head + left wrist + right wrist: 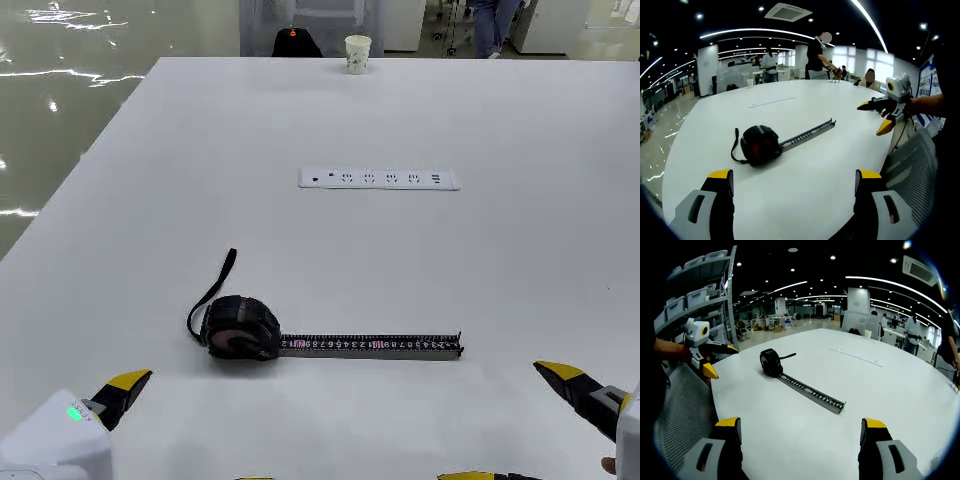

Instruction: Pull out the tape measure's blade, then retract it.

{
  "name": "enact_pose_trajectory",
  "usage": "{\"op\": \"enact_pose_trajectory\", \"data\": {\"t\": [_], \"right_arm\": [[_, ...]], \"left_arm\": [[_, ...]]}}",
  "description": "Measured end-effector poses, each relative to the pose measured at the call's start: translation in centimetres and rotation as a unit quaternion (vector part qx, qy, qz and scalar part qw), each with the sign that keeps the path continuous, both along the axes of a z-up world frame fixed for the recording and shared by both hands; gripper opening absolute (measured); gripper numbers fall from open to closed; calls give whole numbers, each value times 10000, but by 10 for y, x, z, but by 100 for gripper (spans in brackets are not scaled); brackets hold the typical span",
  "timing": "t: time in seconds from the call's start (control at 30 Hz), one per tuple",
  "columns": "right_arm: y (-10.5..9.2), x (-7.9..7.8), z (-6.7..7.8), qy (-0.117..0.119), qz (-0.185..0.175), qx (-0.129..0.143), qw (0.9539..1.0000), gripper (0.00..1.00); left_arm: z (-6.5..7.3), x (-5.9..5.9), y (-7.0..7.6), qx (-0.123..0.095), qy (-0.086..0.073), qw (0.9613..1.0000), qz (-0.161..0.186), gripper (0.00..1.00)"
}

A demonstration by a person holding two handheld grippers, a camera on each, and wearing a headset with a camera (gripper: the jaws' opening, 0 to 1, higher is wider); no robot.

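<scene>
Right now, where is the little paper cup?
In the head view the paper cup stands at the far edge of the table, straight beyond the power strip and much farther away than the tape measure.

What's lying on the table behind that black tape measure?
Beyond the tape measure, a white power strip lies flat, and a paper cup stands near the far edge. The table patch under its case is covered.
</scene>
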State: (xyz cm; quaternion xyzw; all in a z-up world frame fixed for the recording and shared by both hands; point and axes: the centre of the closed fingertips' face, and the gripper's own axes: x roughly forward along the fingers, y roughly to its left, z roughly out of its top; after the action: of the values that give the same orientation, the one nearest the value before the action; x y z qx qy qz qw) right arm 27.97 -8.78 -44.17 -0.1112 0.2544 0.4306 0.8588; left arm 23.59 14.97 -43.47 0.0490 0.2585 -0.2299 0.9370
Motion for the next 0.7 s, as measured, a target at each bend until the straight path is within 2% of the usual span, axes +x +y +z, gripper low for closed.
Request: {"op": "enact_pose_trajectory", "data": {"t": [0.4,0.7], "right_arm": [[0,0,0,10,6,11,10000,99],[0,1,0,32,11,7,10000,99]], "left_arm": [[2,1,0,-23,-9,10000,25,99],[2,4,-7,-53,11,10000,83,99]]}}
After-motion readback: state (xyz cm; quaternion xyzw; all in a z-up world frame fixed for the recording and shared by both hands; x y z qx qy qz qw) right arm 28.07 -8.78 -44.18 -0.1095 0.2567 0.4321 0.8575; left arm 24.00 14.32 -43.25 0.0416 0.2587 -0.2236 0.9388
